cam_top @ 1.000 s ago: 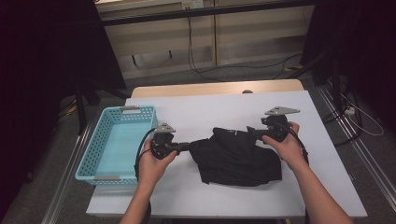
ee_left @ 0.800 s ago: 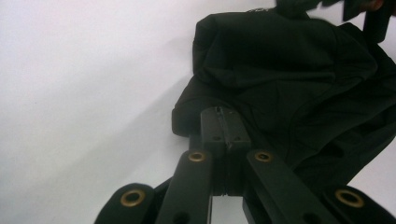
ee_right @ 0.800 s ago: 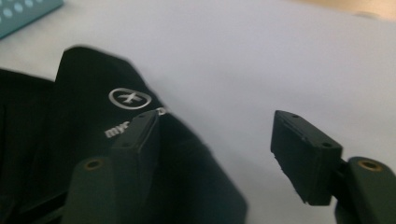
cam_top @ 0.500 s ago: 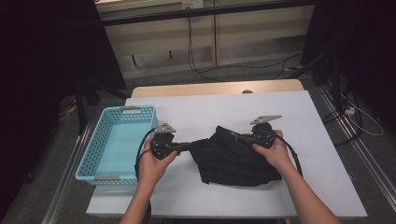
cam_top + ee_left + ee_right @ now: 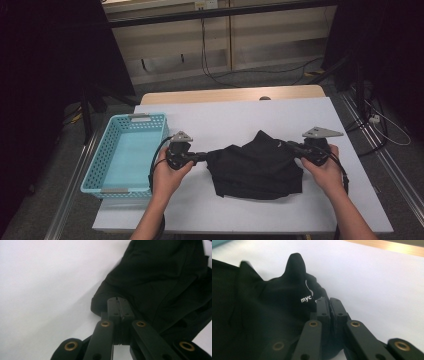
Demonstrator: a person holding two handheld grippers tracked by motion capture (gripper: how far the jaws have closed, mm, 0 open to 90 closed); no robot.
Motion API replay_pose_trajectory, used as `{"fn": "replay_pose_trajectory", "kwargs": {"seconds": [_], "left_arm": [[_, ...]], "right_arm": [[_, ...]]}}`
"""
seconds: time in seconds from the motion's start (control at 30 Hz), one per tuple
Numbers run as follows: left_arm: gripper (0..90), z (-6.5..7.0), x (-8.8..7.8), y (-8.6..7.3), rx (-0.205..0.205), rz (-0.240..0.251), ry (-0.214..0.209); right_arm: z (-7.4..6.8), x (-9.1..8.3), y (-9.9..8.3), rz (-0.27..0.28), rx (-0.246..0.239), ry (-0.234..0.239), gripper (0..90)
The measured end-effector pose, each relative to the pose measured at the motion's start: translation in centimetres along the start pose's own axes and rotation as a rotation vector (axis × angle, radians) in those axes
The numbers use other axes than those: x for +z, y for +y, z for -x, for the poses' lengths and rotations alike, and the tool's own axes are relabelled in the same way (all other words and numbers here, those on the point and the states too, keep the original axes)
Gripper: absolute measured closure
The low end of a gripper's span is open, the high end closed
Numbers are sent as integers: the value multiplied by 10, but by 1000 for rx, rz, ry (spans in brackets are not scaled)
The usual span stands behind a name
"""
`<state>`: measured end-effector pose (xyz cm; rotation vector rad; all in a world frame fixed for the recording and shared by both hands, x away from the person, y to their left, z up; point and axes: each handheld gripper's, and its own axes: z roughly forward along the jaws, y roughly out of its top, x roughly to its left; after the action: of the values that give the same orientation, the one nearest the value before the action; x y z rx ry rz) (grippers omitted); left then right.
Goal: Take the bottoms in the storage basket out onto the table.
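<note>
A crumpled black garment (image 5: 255,165) lies on the white table (image 5: 225,117), spread between my two grippers. My left gripper (image 5: 202,156) is shut on its left edge; in the left gripper view the jaws (image 5: 119,301) meet on a fold of the black cloth (image 5: 162,277). At the garment's right end, my right gripper (image 5: 294,146) is shut on the fabric. In the right gripper view its closed jaws (image 5: 329,301) pinch the cloth (image 5: 262,310) beside a small white "myc" print (image 5: 306,299). A peak of cloth stands up just beyond the jaws.
A light blue plastic basket (image 5: 111,155) with nothing in it stands at the table's left edge, close to my left hand. Bare white tabletop lies behind and in front of the garment. A wooden strip (image 5: 230,94) runs along the table's far edge.
My right gripper came down from the garment's upper right corner onto the cloth, then moved right, drawing the garment's right end out. The left gripper stayed put on the left edge.
</note>
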<state>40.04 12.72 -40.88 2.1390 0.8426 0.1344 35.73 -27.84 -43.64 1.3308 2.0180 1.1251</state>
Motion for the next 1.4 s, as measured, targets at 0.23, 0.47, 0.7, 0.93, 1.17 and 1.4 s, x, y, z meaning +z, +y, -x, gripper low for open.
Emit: {"fn": "replay_pose_trajectory", "kwargs": {"seconds": [0.23,0.47,0.7,0.93,1.17,1.4], "left_arm": [[900,-1,12,-1,8,-32,15],[900,-3,15,-1,4,-43,15],[900,-5,17,1,0,-39,23],[900,-6,20,4,0,-47,23],[900,-7,18,3,3,-50,24],[895,-6,21,5,18,-12,31]], "right_arm": [[11,-11,-19,-41,5,-53,866],[5,-7,-23,-84,-30,-26,681],[9,-2,-5,-42,-33,-51,527],[12,28,10,-96,-23,-27,511],[14,42,-1,-167,60,28,689],[21,9,-3,-46,82,17,851]]}}
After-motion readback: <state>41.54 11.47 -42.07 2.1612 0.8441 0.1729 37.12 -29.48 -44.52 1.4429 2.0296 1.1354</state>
